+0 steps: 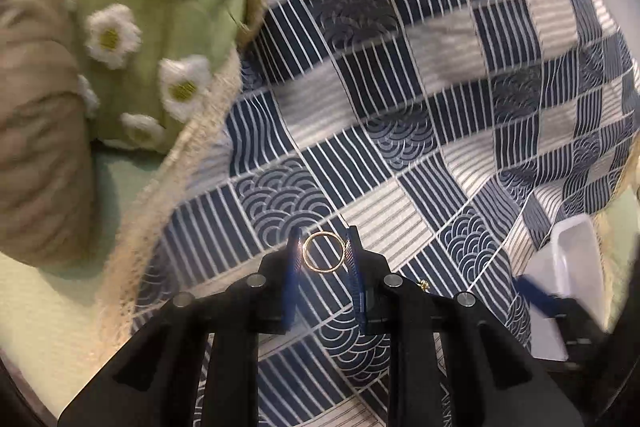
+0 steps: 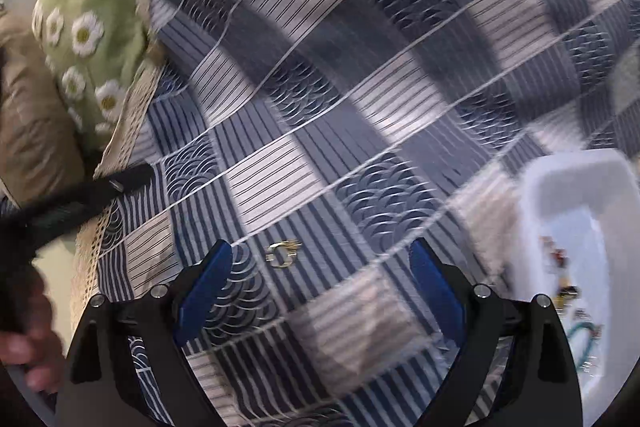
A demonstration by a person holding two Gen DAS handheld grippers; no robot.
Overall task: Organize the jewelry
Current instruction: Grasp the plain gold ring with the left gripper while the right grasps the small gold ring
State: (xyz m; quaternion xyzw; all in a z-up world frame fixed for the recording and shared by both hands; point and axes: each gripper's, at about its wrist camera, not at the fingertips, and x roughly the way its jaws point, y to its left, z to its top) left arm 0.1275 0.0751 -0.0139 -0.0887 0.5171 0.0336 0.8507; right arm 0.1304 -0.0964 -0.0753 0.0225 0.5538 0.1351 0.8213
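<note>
You had open patterned cloth (image 2: pixel 320 115) ahead of both grippers. The white tray (image 2: pixel 576 195) walled your right; the daisy cushion (image 1: pixel 160 27) blocked far left.

No readable text, label, brand, number or sign appeared in either wrist view. The patterned cloth (image 1: pixel 400 131) carried only stripes and wave motifs, and the green cushion (image 1: pixel 160 27) at ten o'clock bore only stitched daisies, no lettering.
</note>
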